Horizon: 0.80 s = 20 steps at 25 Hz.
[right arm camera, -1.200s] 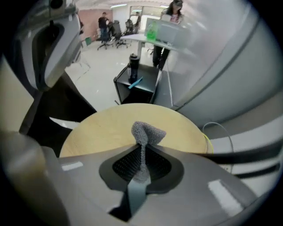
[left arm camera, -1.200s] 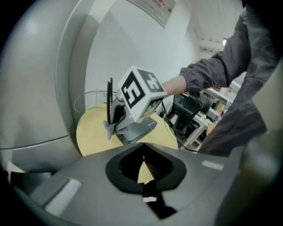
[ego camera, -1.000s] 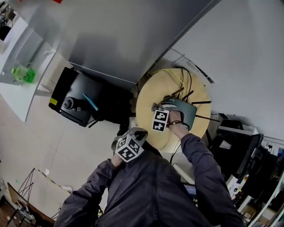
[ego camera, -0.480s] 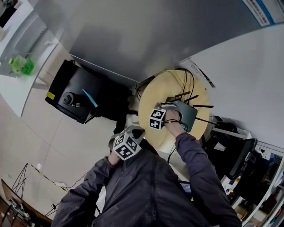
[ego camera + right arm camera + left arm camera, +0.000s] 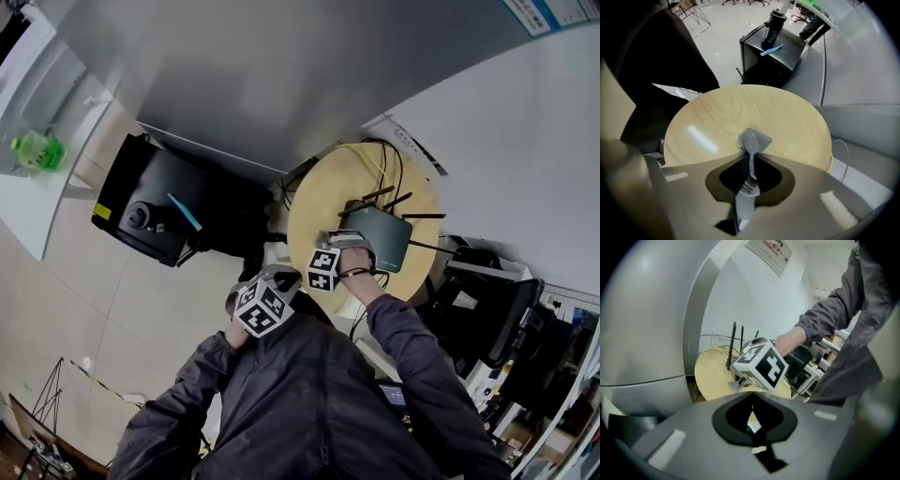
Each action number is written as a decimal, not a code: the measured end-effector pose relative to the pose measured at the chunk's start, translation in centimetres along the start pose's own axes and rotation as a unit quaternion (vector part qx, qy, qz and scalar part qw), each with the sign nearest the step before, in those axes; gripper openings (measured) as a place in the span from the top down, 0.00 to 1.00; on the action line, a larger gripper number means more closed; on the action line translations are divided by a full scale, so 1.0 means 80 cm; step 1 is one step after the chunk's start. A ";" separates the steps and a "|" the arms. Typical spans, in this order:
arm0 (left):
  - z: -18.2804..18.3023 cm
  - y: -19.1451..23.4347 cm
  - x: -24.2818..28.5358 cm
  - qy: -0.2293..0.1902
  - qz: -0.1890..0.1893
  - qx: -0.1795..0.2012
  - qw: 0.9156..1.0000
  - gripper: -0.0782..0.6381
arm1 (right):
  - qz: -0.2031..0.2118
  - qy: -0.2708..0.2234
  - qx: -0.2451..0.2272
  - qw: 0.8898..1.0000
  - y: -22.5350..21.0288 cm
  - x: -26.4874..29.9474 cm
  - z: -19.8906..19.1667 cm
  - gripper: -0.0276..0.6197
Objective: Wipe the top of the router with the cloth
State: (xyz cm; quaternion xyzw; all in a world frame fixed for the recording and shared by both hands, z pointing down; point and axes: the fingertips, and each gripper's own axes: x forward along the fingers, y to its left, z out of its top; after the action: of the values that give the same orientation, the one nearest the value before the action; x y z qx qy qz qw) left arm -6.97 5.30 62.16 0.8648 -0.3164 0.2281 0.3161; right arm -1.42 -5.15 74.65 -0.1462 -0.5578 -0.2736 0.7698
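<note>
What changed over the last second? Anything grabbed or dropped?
The right gripper, shut on the cloth, has drawn back toward the person, to the near-left edge of the router. Nothing was taken or let go. The left gripper stays shut and empty by the torso; the router and table are unmoved.

The head view looks steeply down from above the person onto the round desk [image 5: 319, 197], taking in the left hand-held gripper [image 5: 277, 286] and the right hand-held gripper [image 5: 339, 244]. The left gripper view sits low beside the desk and faces roughly level across its rim, with the right hand-held gripper close ahead. The right gripper view looks down along its jaws at the desk top from near, with the cloth [image 5: 752, 140] in the foreground. All three views share the desk. The head and right gripper views also share the black box [image 5: 159, 206] on the floor.
</note>
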 end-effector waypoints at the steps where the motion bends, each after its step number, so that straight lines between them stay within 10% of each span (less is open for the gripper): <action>1: -0.001 -0.002 0.001 0.002 -0.002 0.002 1.000 0.89 | -0.003 0.000 -0.004 1.000 0.006 -0.002 0.002 0.92; 8: -0.004 -0.011 0.003 0.012 -0.017 0.017 1.000 0.89 | -0.015 -0.010 0.008 1.000 0.037 -0.008 0.011 0.92; 10: -0.005 -0.011 0.001 0.014 -0.019 0.022 0.999 0.89 | -0.021 -0.053 0.071 0.996 0.032 -0.016 0.018 0.92; 12: -0.007 -0.011 -0.001 0.016 -0.020 0.025 0.999 0.89 | 0.006 -0.137 0.208 0.968 0.027 -0.037 0.026 0.92; 15: -0.012 -0.012 -0.003 0.022 -0.024 0.026 0.999 0.89 | 0.088 -0.262 0.431 0.859 0.035 -0.066 0.028 0.91; 20: -0.014 -0.011 0.001 0.036 -0.036 0.041 0.998 0.89 | 0.209 -0.373 0.673 0.604 0.054 -0.070 0.022 0.92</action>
State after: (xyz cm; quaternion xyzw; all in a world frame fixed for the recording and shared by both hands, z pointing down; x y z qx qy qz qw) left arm -6.55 6.57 62.60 0.8790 -0.2643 0.2602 0.2998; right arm -1.55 0.76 70.30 0.2113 -0.7774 0.4256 0.4121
